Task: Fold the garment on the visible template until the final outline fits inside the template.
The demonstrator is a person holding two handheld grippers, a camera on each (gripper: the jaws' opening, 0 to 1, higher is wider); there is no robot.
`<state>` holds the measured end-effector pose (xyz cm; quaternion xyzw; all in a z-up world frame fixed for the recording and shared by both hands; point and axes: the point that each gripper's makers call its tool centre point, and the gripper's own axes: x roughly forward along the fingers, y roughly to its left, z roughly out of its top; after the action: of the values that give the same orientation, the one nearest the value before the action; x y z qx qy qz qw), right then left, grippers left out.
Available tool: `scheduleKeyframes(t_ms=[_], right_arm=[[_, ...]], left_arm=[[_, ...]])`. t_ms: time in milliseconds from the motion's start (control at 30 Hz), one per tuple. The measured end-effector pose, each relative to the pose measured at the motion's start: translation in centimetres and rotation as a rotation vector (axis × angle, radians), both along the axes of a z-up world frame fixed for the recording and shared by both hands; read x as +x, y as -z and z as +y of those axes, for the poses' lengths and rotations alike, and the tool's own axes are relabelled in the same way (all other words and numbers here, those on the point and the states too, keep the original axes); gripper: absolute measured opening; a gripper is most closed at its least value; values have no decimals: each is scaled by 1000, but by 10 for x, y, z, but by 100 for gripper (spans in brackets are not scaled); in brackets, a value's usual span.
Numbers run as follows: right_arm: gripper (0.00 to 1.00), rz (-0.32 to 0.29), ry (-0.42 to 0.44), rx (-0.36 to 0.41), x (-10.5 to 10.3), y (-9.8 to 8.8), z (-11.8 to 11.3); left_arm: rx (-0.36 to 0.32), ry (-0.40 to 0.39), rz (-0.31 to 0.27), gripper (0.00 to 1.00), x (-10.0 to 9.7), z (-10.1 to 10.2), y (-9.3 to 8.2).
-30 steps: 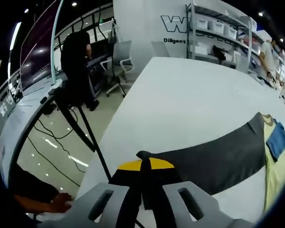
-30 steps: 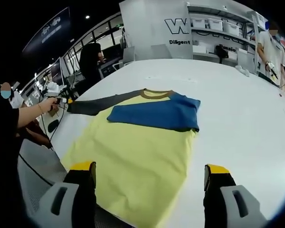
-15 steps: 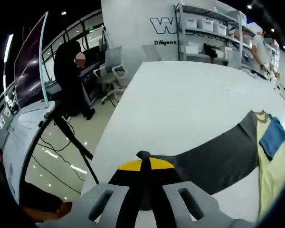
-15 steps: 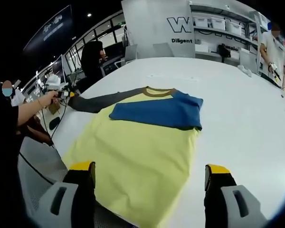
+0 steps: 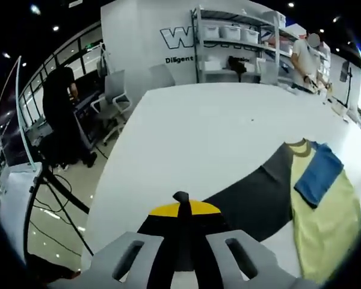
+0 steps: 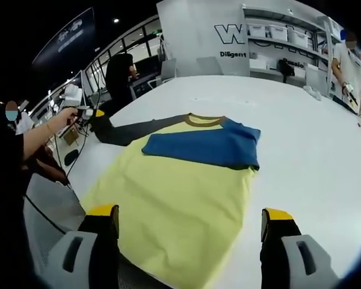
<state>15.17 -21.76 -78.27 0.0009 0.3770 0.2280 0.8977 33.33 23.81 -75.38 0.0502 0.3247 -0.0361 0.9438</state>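
Slippage threatens: left gripper pinches the grey sleeve tip; right gripper gapes idle above the garment.

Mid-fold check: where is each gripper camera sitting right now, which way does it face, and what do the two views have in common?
Left gripper view: rides the left gripper, shut on the dark grey sleeve, looking along that sleeve across the white table toward the shelves.
Right gripper view: rides the right gripper, fingers open and apart over the yellow shirt body; the person's forearm shows at left, holding the left gripper.
Shared: the yellow shirt with the blue sleeve folded across it, the table and the shelves.
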Motion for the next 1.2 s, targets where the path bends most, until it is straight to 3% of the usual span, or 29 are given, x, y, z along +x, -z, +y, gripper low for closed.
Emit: scheduleKeyframes(t_ms=[333,867,1000,1200], right_arm=[[97,5,-2,-7,-3,2,0],[98,10,-6,-5,-5,3,2],[97,6,-14,-7,-5,3,2],[97,12,-24,-17,-8,5,2]], left_arm=[[-47,132,-28,3,19,-56,-24],[-147,275,-28,3,25,-138,-32],[-150,297,-35,3,27,-150,-32],[-167,368,-33,3,24,-187,-34]])
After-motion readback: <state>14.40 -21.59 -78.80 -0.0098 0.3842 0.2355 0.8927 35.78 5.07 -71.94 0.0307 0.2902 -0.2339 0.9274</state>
